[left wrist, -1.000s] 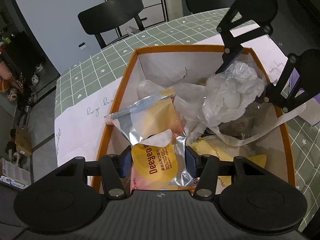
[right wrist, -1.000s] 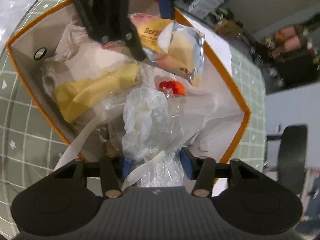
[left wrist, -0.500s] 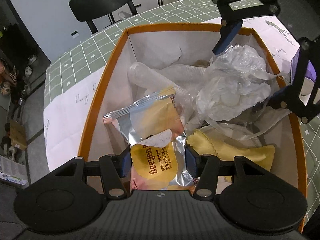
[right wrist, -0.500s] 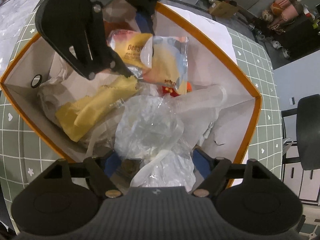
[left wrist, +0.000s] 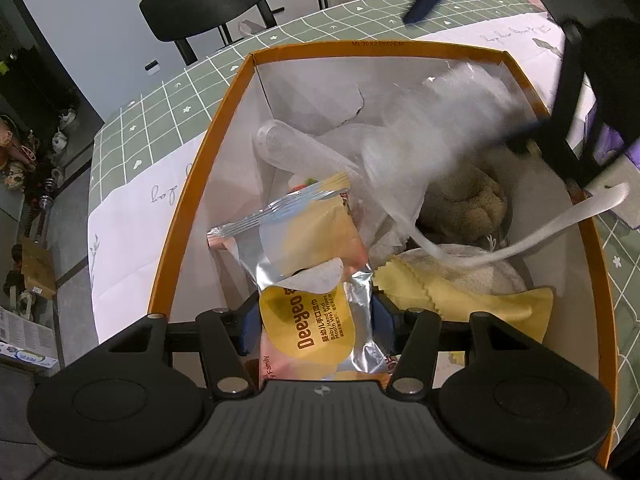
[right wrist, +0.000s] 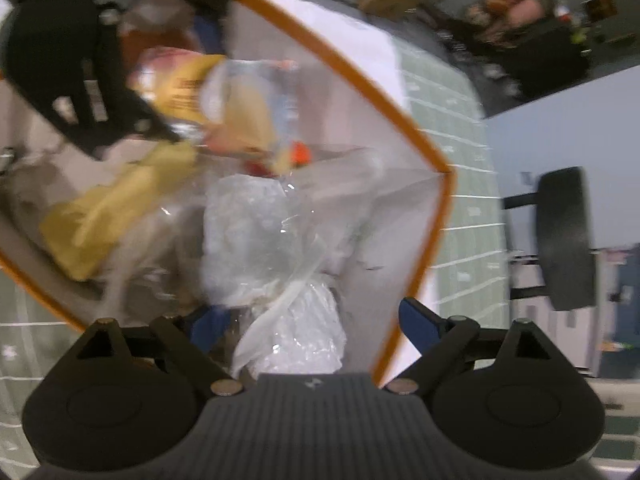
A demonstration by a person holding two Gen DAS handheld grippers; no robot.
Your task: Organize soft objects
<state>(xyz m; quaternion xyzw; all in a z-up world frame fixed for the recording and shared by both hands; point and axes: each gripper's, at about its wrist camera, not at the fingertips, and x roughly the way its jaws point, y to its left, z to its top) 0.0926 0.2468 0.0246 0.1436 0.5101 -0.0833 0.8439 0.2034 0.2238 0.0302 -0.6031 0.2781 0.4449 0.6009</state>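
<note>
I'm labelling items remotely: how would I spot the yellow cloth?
Look inside the orange-rimmed box on the green checked tablecloth. The yellow cloth lies flat beside the silver wet-wipes pack; alone among its neighbours, it has a zigzag-cut edge.

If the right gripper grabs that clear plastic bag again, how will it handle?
The clear plastic bag looks thin and crumpled, so it will probably sag and deform. Its glossy film may slip. The trailing white strap draped over the box edge could snag.
</note>
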